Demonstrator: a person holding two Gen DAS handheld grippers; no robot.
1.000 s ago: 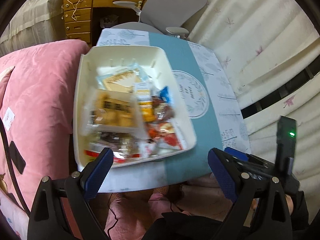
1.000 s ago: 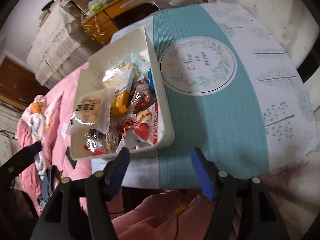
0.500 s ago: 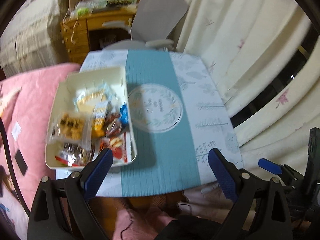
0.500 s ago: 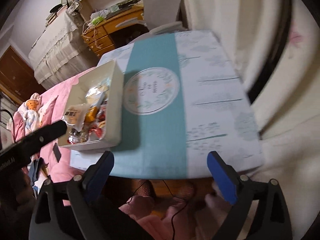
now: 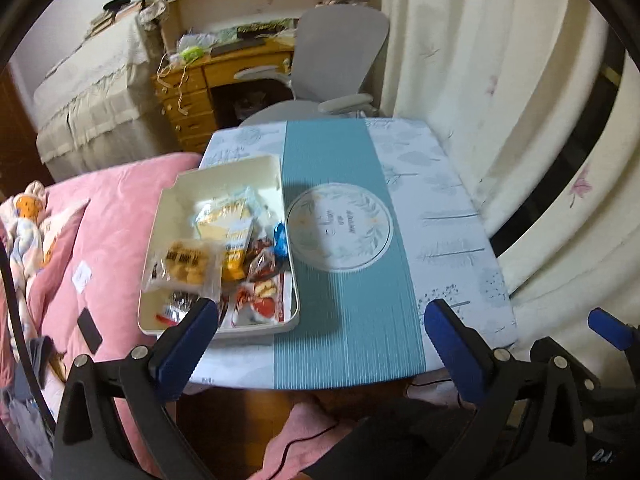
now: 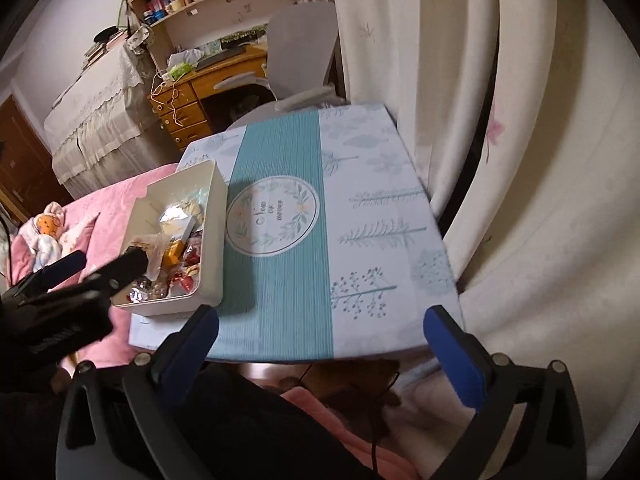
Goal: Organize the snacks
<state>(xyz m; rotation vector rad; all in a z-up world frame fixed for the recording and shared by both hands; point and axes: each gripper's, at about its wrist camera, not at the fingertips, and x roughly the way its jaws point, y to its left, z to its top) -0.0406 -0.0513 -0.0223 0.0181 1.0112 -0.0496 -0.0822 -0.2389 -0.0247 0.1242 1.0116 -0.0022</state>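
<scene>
Both grippers empty above the table.
I saw left gripper (image 5: pixel 320 332) spread wide, right gripper (image 6: pixel 320 330) opening, nothing between; snack packets lay in the white bin (image 5: pixel 168 200).

Cream tray (image 5: pixel 224 170), plain. Snacks (image 5: pixel 224 256) inside: yellow, orange, red, blue and clear wrappers. Desk (image 5: pixel 448 216): white cover printed with pale grey-blue trees and leaves; teal ribbed stripe (image 5: pixel 348 320) down the middle; white round medallion (image 5: pixel 339 227) with a leafy wreath. Bed quilt (image 5: pixel 116 216): pink. Curtain (image 5: pixel 500 60): cream, scattered pink flowers. Chair (image 5: pixel 340 48): grey. Gripper pads (image 5: pixel 188 342): blue on black arms.
</scene>
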